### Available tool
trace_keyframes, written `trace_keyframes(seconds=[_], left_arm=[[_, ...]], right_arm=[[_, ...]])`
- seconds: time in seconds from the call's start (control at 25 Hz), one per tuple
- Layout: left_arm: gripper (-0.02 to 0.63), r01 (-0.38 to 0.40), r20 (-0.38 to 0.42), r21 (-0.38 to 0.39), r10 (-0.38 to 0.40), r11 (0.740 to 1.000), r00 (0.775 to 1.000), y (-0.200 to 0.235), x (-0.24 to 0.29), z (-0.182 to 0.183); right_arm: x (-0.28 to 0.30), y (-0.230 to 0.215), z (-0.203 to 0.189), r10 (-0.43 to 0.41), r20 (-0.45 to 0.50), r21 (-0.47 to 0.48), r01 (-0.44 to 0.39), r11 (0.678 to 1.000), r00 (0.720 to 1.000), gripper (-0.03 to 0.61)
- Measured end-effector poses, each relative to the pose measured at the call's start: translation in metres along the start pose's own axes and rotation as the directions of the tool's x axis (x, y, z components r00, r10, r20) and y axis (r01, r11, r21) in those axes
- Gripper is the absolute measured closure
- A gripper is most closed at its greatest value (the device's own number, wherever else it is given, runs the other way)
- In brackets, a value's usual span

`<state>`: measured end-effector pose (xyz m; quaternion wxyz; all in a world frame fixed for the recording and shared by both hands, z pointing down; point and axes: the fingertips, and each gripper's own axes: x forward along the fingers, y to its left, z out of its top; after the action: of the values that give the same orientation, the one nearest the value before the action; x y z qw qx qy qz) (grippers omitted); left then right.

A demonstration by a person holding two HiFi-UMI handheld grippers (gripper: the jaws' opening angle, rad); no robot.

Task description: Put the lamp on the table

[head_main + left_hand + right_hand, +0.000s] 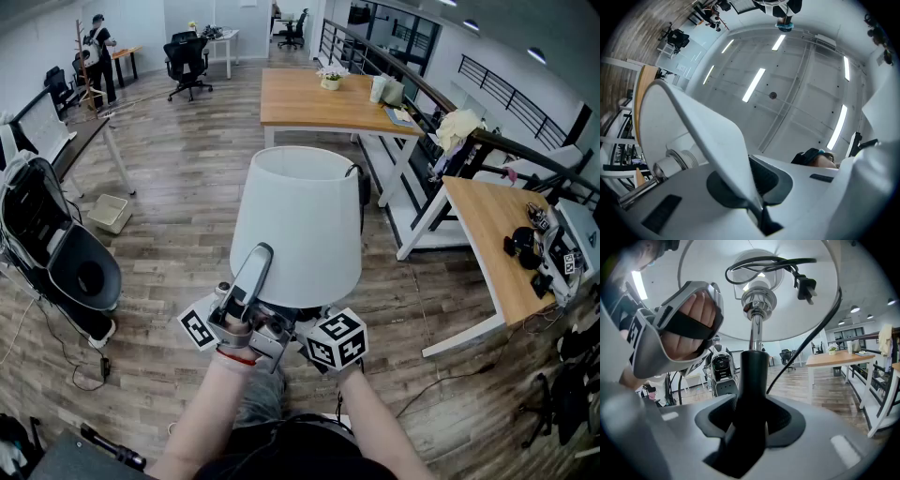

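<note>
So, head view: lamp [295, 225] held in air over wood floor [178, 216], near person, not set down yet. Wood-top table [487, 234] at right, far table [319, 98] beyond. Carry + set-down to go.
Left gripper view: left gripper [750, 183] jaws pinched narrow on thin smooth white shade [708, 131] wall.
Right gripper view: right gripper [751, 420] jaws clamped on matte black round stem [753, 371]; chrome neck [757, 329], black plug [806, 287] above.

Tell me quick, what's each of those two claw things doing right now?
Left gripper: closed on the wall of the white lampshade.
Right gripper: closed on the lamp's black stem.
</note>
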<state>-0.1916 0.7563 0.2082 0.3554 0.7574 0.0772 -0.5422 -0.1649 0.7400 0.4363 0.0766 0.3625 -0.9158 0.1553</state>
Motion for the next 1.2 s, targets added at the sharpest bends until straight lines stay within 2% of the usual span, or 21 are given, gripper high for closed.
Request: trace_keyframes(seconds=[0.2, 0.44, 0.76, 1.2], left_arm=[[0.614, 0.000, -0.005, -0.018, 0.000, 1.000, 1.000, 0.032, 0.009, 0.004], [0.614, -0.005, -0.022, -0.043, 0.004, 0.999, 1.000, 0.095, 0.027, 0.024], [0.614, -0.029, -0.024, -0.052, 0.028, 0.998, 0.999, 0.177, 0.057, 0.086], [0.614, -0.030, -0.012, -0.074, 0.029, 0.997, 0.999, 0.260, 0.080, 0.170]], right_arm=[[0.006, -0.031, 0.002, -0.014, -0.005, 0.012, 0.014, 1.000, 1.000, 0.390], [0.033, -0.090, 0.013, -0.034, -0.012, 0.041, 0.035, 0.999, 0.999, 0.390], [0.097, -0.162, 0.047, -0.016, -0.013, 0.063, 0.017, 0.998, 1.000, 0.390], [0.182, -0.238, 0.084, -0.009, -0.028, 0.055, 0.010, 0.998, 1.000, 0.390]])
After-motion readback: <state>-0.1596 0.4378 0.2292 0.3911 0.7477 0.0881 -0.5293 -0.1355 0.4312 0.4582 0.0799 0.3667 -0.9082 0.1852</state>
